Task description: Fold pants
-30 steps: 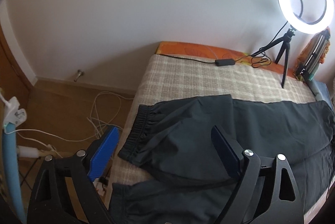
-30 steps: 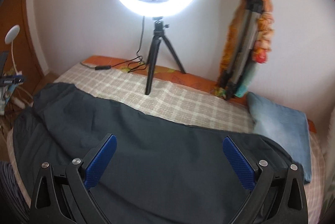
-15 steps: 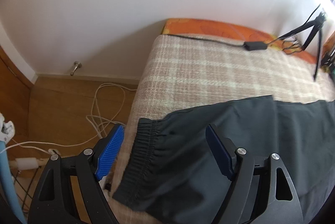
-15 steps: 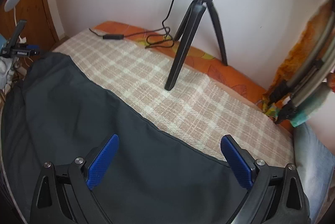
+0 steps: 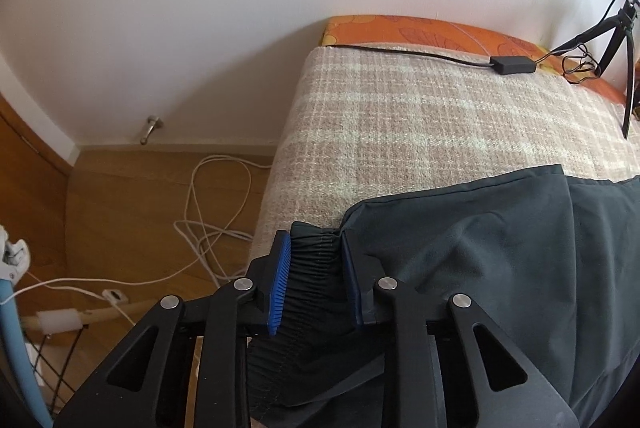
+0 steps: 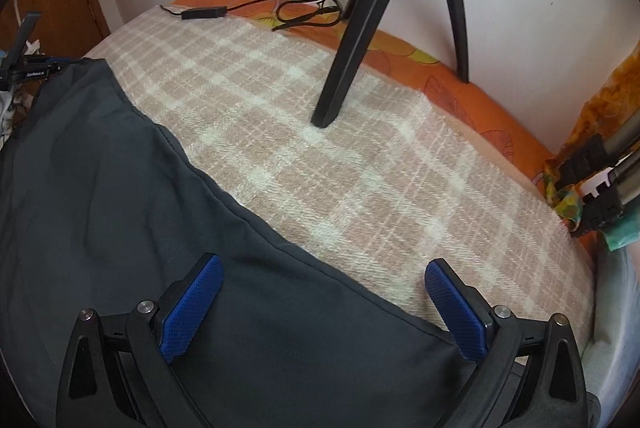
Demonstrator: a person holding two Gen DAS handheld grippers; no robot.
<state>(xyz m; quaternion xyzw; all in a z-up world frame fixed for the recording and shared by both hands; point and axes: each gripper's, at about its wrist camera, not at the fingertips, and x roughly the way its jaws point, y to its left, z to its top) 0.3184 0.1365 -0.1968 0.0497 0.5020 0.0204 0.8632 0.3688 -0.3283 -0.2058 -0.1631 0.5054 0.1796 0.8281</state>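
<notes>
The left gripper is clamped down on the gathered elastic cuff of the dark pants, blue pads squeezing it from both sides – the rest of the fabric spreads off to its right across the plaid blanket. Past its tips the blanket runs up to an orange sheet with a black cable box on it, and down to its left there's white cord looped on the wood floor.

The right gripper is spread wide, hovering low over the pants with nothing between the fingers – the fabric's edge runs diagonally just ahead of them. Further out a tripod leg stands on the blanket.
</notes>
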